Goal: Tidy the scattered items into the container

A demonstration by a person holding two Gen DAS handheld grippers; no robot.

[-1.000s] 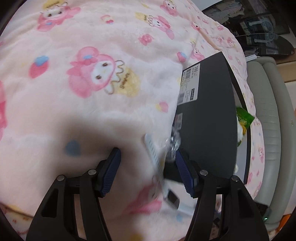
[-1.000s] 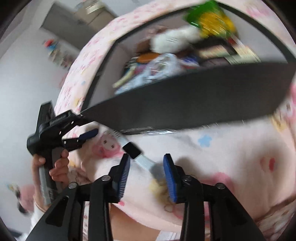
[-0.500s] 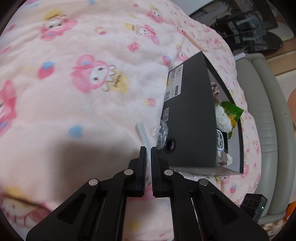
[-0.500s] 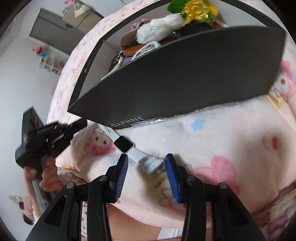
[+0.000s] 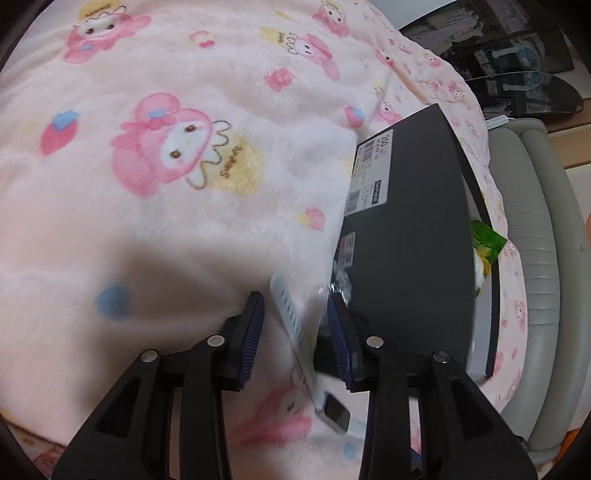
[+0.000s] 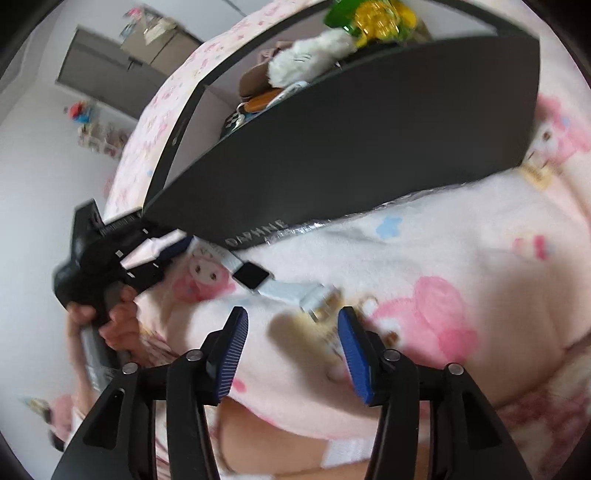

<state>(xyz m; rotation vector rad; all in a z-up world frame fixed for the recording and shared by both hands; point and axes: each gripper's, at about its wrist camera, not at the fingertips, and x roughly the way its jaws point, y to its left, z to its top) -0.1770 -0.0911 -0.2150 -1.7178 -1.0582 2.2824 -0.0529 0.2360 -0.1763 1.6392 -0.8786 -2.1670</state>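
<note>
Left wrist view shows the left tongs (image 5: 295, 332) spread apart over a pink blanket (image 5: 166, 147) printed with cartoon rabbits. A watch (image 5: 314, 369) lies between their blue pads, its pale blue-white strap running from ahead of the tips back toward the handle; neither pad clearly touches it. The strap has a row of small holes, and the dark square face sits near the base of the right-hand finger, a little blurred. Just right of the tongs stands a black box (image 5: 406, 240) with white barcode labels on its end wall. A green packet (image 5: 487, 240) pokes above its far rim.

From the right wrist view, the right tongs (image 6: 291, 354) are wide open and hold nothing. The watch (image 6: 255, 277) rests on the blanket (image 6: 443, 277) just ahead of them, the buckle end of its strap nearest the tips, the face dark and glossy. Beyond it rises the box (image 6: 351, 155), holding a white plush toy (image 6: 306, 59) and the green packet (image 6: 362, 14). The left tongs (image 6: 162, 251) sit to the left, beside the strap's far end.
</note>
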